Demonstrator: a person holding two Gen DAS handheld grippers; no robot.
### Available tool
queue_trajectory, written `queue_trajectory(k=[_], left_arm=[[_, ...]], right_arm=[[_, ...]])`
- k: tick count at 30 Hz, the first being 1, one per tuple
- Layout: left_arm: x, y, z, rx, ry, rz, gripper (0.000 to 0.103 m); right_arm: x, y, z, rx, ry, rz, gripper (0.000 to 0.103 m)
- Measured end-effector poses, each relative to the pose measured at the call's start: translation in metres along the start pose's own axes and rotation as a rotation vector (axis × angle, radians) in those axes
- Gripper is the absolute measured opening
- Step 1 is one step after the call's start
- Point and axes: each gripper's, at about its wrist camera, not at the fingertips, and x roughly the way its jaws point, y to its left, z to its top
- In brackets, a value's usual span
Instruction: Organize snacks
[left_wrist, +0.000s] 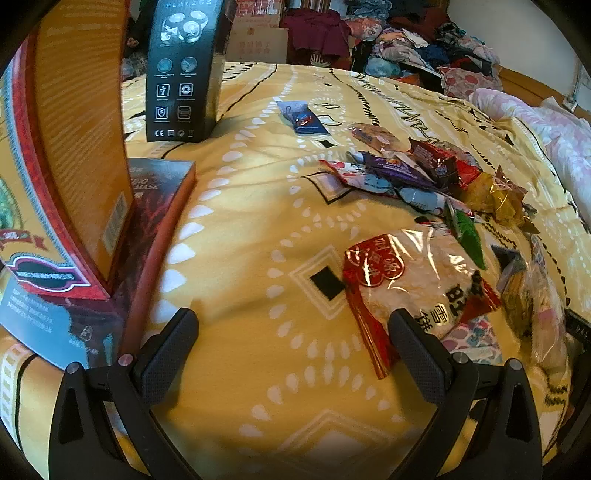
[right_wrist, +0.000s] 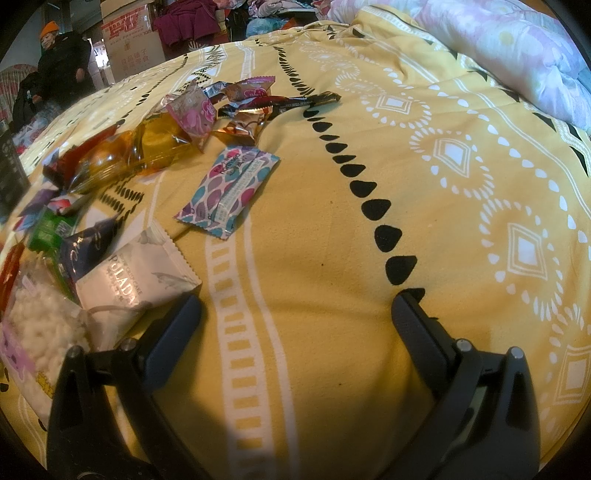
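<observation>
Yellow patterned bedspread (left_wrist: 258, 206) covered the bed, carrying everything. Left of the snack pile (left_wrist: 417, 173) stood an orange box (left_wrist: 74, 122), a black box (left_wrist: 181, 70) behind it. Both the left gripper (left_wrist: 291, 332) and right gripper (right_wrist: 295, 314) hung spread wide, empty, near the pile.

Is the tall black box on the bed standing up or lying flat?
Standing upright. The black box rests on its narrow end on the yellow bedspread, printed icons stacked vertically.
</observation>
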Motion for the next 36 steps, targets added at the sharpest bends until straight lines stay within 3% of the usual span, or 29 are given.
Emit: queue_trajectory(k=[3,7,8,11,36], left_arm=[[0.008,-0.009,0.011,0.027,0.028,-0.072,0.103],[0.025,-0.038,0.024,0.165,0.046,-0.148,0.103],[0.032,-0.040,0.025,0.176,0.078,-0.167,0.103],[0.029,-0.033,0.025,0.141,0.073,-0.205,0.103],[0.029,-0.035,0.023,0.154,0.057,-0.193,0.103]], right_arm=[[0.000,0.000,0.000,0.000,0.001,-0.001,0.103],[-0.001,0.000,-0.001,-0.002,0.001,-0.002,0.103],[-0.001,0.000,-0.001,-0.002,0.001,-0.003,0.103],[0.002,0.000,-0.001,-0.003,0.001,-0.004,0.103],[0.002,0.000,-0.001,-0.004,0.001,-0.005,0.103]])
